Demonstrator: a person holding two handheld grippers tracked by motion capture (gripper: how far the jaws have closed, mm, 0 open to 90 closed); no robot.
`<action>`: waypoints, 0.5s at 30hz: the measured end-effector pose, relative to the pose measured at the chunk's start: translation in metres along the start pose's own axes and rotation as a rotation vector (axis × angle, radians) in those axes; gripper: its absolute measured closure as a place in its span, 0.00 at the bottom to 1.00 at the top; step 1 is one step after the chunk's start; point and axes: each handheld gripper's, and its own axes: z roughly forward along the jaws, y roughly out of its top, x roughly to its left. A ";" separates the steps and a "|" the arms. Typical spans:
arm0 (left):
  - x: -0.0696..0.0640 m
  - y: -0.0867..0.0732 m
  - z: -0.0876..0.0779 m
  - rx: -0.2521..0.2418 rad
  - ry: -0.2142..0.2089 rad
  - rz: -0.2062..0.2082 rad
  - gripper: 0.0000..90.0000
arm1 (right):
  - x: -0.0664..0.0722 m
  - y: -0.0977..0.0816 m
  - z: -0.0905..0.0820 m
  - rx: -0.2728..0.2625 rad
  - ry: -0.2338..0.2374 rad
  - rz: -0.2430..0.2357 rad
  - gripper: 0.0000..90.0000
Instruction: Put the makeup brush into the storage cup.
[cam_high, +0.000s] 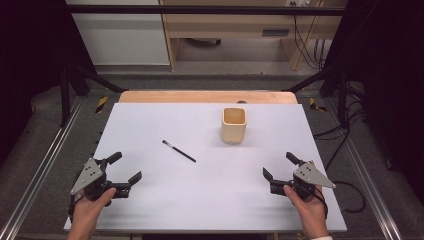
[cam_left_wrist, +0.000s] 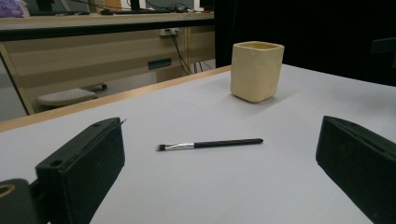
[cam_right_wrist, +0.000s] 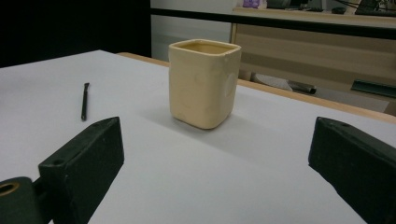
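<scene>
A cream square cup (cam_high: 234, 125) stands upright on the white table (cam_high: 210, 200), toward the back right of centre; it also shows as the cup (cam_left_wrist: 256, 71) and the cup (cam_right_wrist: 204, 83). A thin black brush (cam_high: 178, 151) with a metal ferrule lies flat left of it, seen as the brush (cam_left_wrist: 210, 144) and the brush (cam_right_wrist: 85, 101). My left gripper (cam_high: 125, 167) rests at the front left, open and holding nothing, pointed at the brush. At the front right my right gripper (cam_high: 279, 166) is open too, nothing between its jaws, facing the cup.
The table's wooden back edge (cam_high: 207, 96) runs behind the cup. Metal rails (cam_high: 40, 165) flank the table on both sides. Cables (cam_high: 345, 145) lie on the floor at the right. A wooden desk (cam_high: 240, 25) stands beyond.
</scene>
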 end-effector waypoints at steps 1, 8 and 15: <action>0.000 0.000 0.000 0.000 0.000 0.000 0.01 | 0.000 0.000 0.000 0.005 0.000 -0.005 0.04; 0.001 0.000 -0.001 0.007 0.006 0.002 0.01 | 0.004 0.000 0.001 0.026 -0.001 -0.027 0.04; -0.004 0.000 0.004 0.023 -0.008 0.006 0.02 | 0.010 0.001 0.004 0.073 0.025 -0.053 0.05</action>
